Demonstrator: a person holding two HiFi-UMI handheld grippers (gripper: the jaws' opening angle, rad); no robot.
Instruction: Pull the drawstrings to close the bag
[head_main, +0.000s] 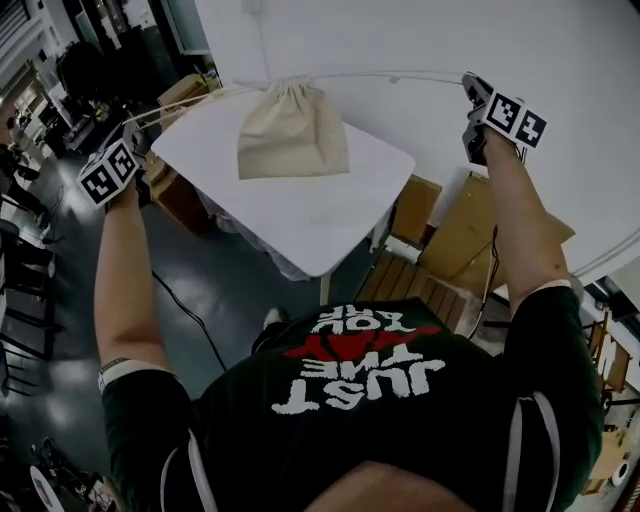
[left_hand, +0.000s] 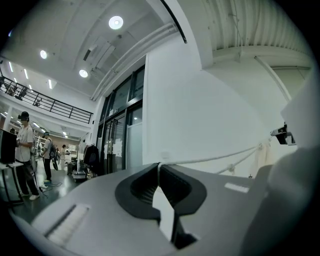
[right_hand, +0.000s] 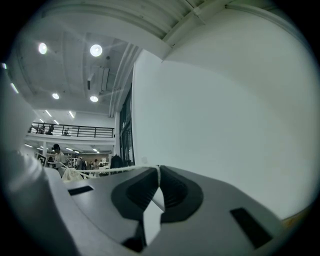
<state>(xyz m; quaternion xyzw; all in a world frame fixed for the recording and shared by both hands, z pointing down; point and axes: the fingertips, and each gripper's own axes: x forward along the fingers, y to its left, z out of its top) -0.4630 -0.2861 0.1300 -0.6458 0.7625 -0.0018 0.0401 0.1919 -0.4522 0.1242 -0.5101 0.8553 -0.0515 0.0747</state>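
A beige drawstring bag (head_main: 292, 132) lies on the white table (head_main: 330, 215), its mouth gathered at the far end. One white drawstring (head_main: 190, 105) runs taut to the left into my left gripper (head_main: 137, 135), which is shut on it. Another white drawstring (head_main: 390, 76) runs taut to the right into my right gripper (head_main: 468, 85), also shut on it. In the left gripper view the string (left_hand: 215, 158) leaves the closed left gripper (left_hand: 159, 166) to the right. The right gripper view shows its string (right_hand: 120, 170) running left from the closed right gripper (right_hand: 158, 168) to the bag (right_hand: 72, 174).
Cardboard sheets (head_main: 470, 235) and a wooden slatted piece (head_main: 420, 290) stand beside the table at the right. A brown box (head_main: 185, 95) sits at the table's far left. A black cable (head_main: 190, 310) lies on the floor. People (left_hand: 25, 150) stand far off in the hall.
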